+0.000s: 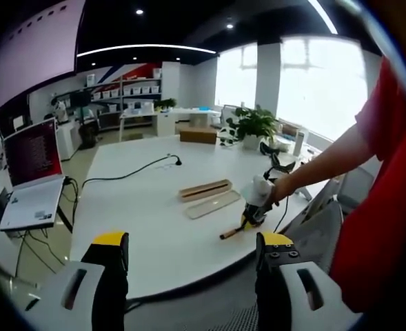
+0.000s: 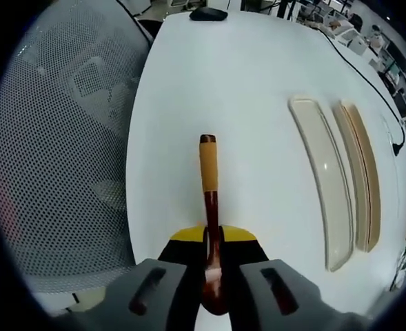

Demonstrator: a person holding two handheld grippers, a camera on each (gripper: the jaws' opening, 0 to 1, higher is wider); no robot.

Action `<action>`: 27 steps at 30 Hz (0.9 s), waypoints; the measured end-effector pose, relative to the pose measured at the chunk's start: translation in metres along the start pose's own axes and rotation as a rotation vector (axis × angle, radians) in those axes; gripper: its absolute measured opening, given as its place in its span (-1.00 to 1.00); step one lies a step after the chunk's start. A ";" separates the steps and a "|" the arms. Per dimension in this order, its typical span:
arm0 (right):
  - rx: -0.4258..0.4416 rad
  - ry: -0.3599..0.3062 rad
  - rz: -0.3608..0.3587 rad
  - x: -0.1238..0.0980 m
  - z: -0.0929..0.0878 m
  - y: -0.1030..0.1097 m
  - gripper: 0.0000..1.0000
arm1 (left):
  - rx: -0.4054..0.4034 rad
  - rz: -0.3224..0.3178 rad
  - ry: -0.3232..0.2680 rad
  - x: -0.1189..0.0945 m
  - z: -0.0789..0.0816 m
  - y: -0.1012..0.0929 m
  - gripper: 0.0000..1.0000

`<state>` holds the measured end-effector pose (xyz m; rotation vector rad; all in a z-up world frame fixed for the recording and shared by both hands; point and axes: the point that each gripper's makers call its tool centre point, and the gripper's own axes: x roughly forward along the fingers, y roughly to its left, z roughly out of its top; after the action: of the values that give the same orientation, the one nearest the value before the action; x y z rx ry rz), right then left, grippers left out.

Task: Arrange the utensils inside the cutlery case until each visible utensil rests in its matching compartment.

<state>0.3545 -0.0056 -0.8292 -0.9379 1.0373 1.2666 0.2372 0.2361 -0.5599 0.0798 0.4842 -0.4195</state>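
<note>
A dark wooden utensil [image 2: 209, 200] with a tan end points away from me, my right gripper [image 2: 213, 238] shut on its shaft just above the white table [image 2: 258, 83]. To its right lie a beige case piece [image 2: 323, 179] and a wooden case tray [image 2: 365, 172], side by side. In the left gripper view the same wooden tray [image 1: 205, 189] and beige piece [image 1: 211, 204] lie mid-table. There a hand holds the right gripper [image 1: 247, 222] with the utensil [image 1: 229, 233] near the table's edge. My left gripper [image 1: 192, 243] hangs open before the table [image 1: 140, 207], holding nothing.
A grey mesh chair [image 2: 58, 138] stands left of the table edge. A black mouse [image 2: 208, 14] sits at the far end, and a black cable [image 1: 130, 172] crosses the table. A laptop [image 1: 32, 179] stands on a stand at the left. A person's red sleeve [image 1: 389, 172] fills the right.
</note>
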 end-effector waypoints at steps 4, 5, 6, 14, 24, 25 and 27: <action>-0.018 0.000 -0.005 0.000 0.000 0.000 -0.96 | -0.002 0.003 0.001 0.000 -0.001 0.000 0.54; -0.027 0.001 -0.007 0.001 0.000 0.000 -0.96 | -0.005 0.004 0.000 0.000 -0.001 0.001 0.54; -0.039 0.001 -0.010 0.000 0.000 0.000 -0.96 | -0.006 0.005 0.001 0.000 -0.001 0.001 0.54; -0.074 0.014 -0.018 -0.001 -0.002 -0.003 -0.97 | -0.007 0.004 -0.001 0.002 -0.001 0.002 0.54; -0.052 0.007 -0.014 -0.007 0.001 -0.003 -0.98 | -0.010 0.002 -0.003 0.002 -0.003 0.003 0.54; -0.051 0.007 -0.013 -0.008 0.002 -0.003 -0.98 | -0.010 0.003 -0.004 0.002 -0.003 0.003 0.54; -0.045 0.005 -0.012 -0.011 0.004 -0.003 -0.98 | -0.012 0.003 -0.007 0.002 -0.002 0.003 0.54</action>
<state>0.3577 -0.0051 -0.8176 -0.9808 1.0091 1.2826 0.2397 0.2387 -0.5627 0.0676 0.4794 -0.4140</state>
